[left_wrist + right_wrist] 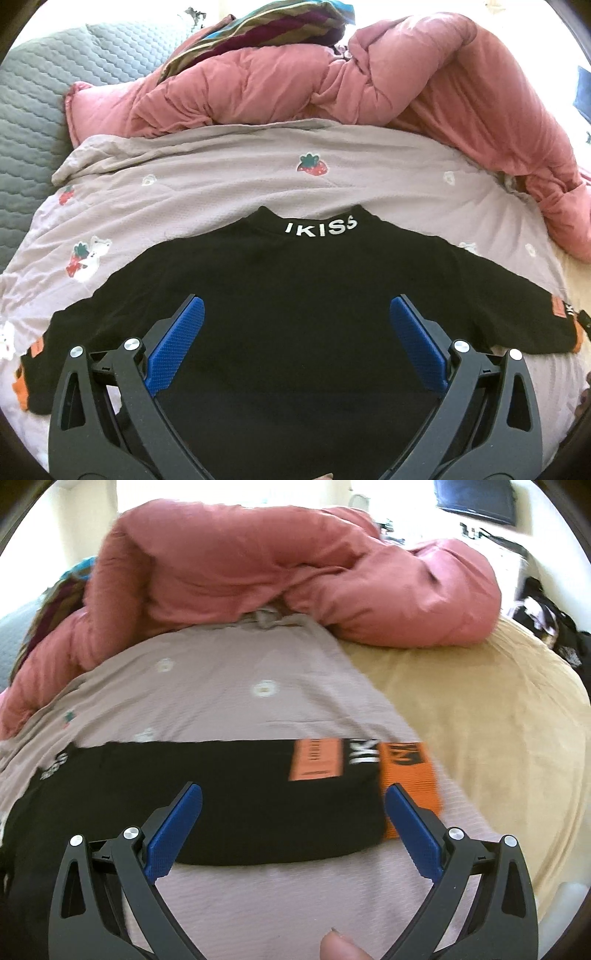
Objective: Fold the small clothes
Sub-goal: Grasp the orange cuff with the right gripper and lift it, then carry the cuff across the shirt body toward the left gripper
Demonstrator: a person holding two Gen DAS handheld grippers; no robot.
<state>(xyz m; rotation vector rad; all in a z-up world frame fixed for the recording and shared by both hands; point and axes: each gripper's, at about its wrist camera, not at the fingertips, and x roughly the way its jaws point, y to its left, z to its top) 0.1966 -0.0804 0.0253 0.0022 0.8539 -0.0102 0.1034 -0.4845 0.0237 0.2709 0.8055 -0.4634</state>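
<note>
A small black top lies flat on a mauve strawberry-print cover, collar away from me with white "IKISS" lettering, both sleeves spread out. Orange patches and cuffs mark the sleeve ends. My left gripper hovers open over the middle of the top's body, nothing between its blue pads. In the right wrist view the right sleeve stretches across, ending in an orange cuff. My right gripper stands open above that sleeve, its right pad near the cuff.
A bunched pink quilt is piled behind the cover. A grey quilted mat lies at the left, striped fabric at the back. A tan blanket covers the bed to the right. A fingertip shows at the bottom edge.
</note>
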